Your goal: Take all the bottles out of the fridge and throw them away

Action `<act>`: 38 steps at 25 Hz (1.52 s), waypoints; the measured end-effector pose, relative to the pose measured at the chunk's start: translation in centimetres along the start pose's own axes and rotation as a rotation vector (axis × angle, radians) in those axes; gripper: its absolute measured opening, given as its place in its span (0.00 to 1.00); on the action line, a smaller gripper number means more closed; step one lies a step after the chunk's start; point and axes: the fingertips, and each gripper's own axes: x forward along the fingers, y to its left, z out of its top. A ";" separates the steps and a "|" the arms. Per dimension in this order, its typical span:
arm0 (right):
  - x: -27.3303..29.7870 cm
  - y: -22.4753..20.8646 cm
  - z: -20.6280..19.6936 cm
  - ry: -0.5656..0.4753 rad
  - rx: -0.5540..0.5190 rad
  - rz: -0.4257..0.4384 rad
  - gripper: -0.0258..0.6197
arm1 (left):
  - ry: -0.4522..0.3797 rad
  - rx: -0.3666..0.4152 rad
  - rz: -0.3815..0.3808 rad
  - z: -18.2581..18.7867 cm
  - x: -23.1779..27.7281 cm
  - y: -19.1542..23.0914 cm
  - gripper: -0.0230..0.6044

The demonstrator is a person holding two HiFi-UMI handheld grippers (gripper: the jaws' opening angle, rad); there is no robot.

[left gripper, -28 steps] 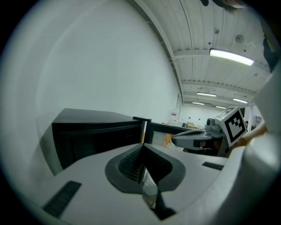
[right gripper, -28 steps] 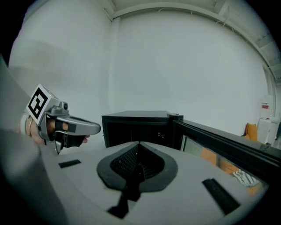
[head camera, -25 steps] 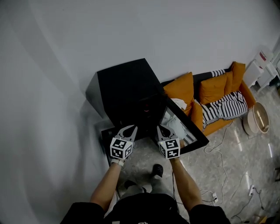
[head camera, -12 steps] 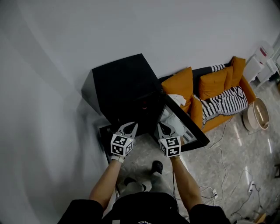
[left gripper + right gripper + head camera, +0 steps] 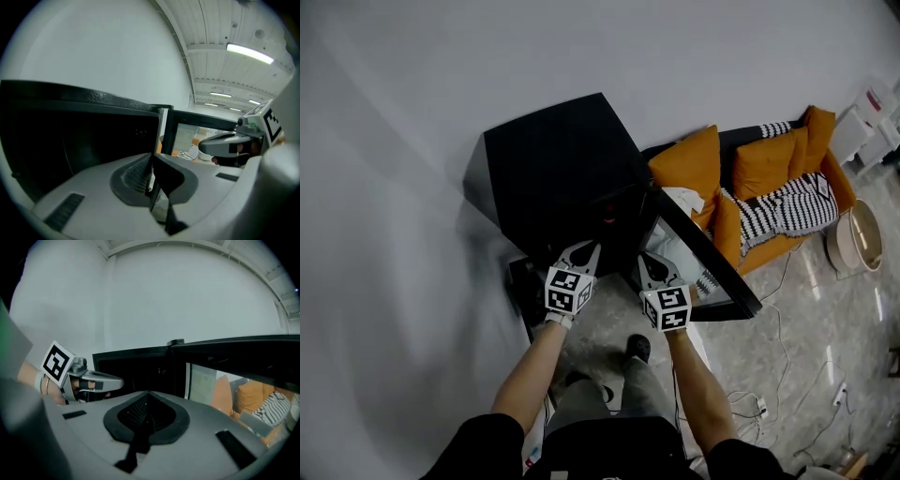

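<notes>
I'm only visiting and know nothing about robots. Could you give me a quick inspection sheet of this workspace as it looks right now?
Surface: grey marbled floor; no table seen.
Job's things: black fridge, its glass door swung open; the inside is too dark to show any bottles.
Clutter: nothing seen.
Grippers: left gripper and right gripper both shut and empty, side by side in front of the fridge opening.
Cables: loose white cables on the floor to the person's right.
Surroundings: white wall; orange sofa with a striped blanket; round basket beyond it.
</notes>
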 end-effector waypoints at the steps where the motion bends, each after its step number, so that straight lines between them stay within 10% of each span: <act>1: 0.5 -0.3 -0.3 -0.002 0.003 0.000 0.05 | 0.003 0.001 0.000 -0.5 1.0 0.3 0.07; 14: 6.6 -2.4 -6.4 -0.055 0.029 0.041 0.05 | 0.063 0.029 0.081 -10.1 14.3 7.0 0.53; 38: 8.8 -4.5 -11.6 -0.068 0.002 0.064 0.05 | 0.058 0.070 0.082 -13.9 21.6 9.5 0.52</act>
